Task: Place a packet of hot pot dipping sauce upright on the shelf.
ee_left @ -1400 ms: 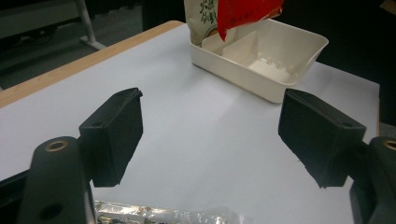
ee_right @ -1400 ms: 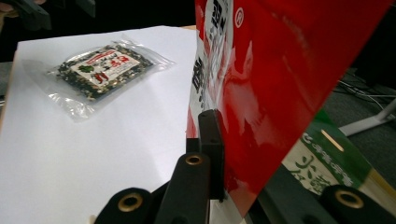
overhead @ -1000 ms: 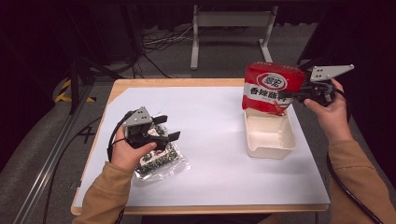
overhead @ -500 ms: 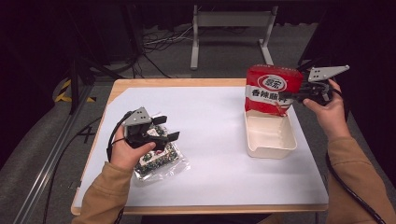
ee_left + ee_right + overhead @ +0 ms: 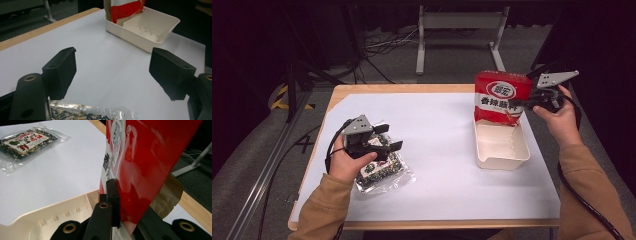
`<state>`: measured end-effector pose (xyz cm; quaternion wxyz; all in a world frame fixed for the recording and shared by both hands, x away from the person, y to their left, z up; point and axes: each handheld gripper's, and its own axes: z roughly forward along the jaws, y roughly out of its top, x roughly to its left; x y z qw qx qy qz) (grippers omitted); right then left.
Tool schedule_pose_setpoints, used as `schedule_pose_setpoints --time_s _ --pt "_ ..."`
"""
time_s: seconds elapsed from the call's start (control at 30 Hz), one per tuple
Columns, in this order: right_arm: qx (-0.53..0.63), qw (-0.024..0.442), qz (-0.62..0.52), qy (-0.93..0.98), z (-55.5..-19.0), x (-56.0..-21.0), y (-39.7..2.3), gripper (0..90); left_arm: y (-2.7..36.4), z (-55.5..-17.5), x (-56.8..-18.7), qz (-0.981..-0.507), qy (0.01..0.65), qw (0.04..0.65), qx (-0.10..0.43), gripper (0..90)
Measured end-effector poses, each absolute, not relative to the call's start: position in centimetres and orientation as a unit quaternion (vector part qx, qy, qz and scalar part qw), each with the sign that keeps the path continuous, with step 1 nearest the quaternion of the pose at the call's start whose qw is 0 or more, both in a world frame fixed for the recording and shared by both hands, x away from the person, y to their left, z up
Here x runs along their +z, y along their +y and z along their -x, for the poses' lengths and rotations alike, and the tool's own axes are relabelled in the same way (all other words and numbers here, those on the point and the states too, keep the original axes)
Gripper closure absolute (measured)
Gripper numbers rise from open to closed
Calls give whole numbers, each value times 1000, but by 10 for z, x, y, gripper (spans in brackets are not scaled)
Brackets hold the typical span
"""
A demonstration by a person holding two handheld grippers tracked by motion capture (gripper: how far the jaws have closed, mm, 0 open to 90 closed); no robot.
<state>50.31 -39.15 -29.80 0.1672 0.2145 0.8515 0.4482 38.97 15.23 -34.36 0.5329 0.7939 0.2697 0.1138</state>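
A red snack bag (image 5: 501, 97) with white lettering stands upright over the far end of a cream tray (image 5: 502, 151), its lower edge inside the rim. My right gripper (image 5: 517, 104) is shut on the bag's right side; in the right gripper view the red bag (image 5: 147, 162) is pinched between the black jaws above the tray (image 5: 50, 220). My left gripper (image 5: 386, 137) stands open just above a clear packet of dark dried food (image 5: 379, 170) at the front left. In the left gripper view its jaws are wide apart, with the packet (image 5: 87, 113) below them and the tray (image 5: 150, 27) far off.
White paper (image 5: 437, 150) covers the wooden table (image 5: 377, 89). Beyond the far edge stand a metal frame (image 5: 459, 30) and loose floor cables (image 5: 377, 45). Forearms in tan sleeves (image 5: 582, 190) come in from the bottom.
The right gripper has lowered the red bag a little toward the tray. The left gripper and the packet have stayed where they were.
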Motion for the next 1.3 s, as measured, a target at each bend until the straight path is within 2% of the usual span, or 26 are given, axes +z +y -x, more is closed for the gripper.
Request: schedule_pose_setpoints --time_s 0.57,0.77,0.9,1.3 --pt "438 177 -217 854 -509 -307 -390 888 155 -390 -345 -794 272 530 119 211" --pt "437 173 -219 855 -510 -311 -388 889 154 -390 -345 -795 271 531 117 208" --pt "413 162 -227 867 -512 -326 -384 889 155 -390 -345 -795 271 531 116 208" --pt "431 153 -259 851 -510 -339 -397 889 156 -392 -346 -796 275 526 120 202"
